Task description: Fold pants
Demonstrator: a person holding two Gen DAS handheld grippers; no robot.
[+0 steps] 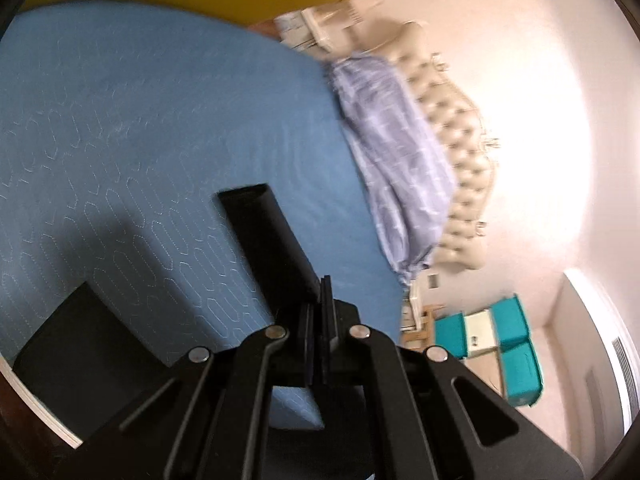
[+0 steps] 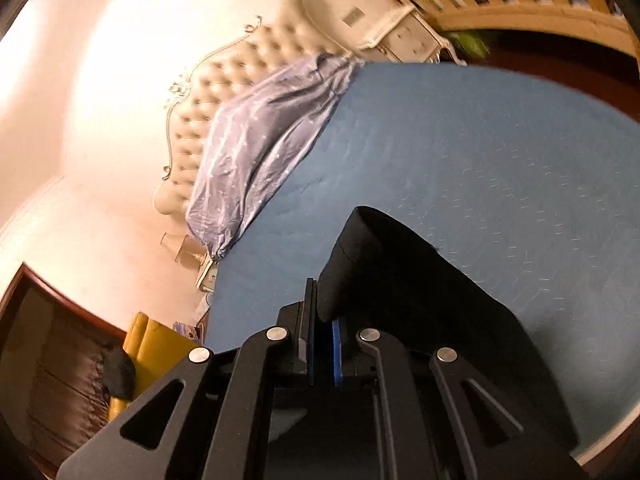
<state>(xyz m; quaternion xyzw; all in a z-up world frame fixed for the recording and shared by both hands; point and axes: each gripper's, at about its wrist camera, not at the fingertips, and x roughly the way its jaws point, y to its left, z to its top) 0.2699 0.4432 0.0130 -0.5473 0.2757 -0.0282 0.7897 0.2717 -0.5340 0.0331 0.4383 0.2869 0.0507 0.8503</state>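
The black pants (image 1: 264, 240) hang over a blue quilted bedspread (image 1: 140, 120). In the left wrist view my left gripper (image 1: 320, 320) is shut on an edge of the pants, and a long strip of the cloth runs up and left from the fingers. A second dark part of the pants (image 1: 80, 352) lies at the lower left. In the right wrist view my right gripper (image 2: 322, 320) is shut on the pants (image 2: 400, 280), which bulge up to the right of the fingers and drape over the bedspread (image 2: 480, 152).
A lilac pillow (image 1: 392, 152) leans on a cream tufted headboard (image 1: 460, 140) at the head of the bed. Teal boxes (image 1: 516, 352) stand on the floor beyond. A white nightstand (image 2: 404, 36), a wooden crib rail (image 2: 520, 4) and a yellow seat (image 2: 156, 352) flank the bed.
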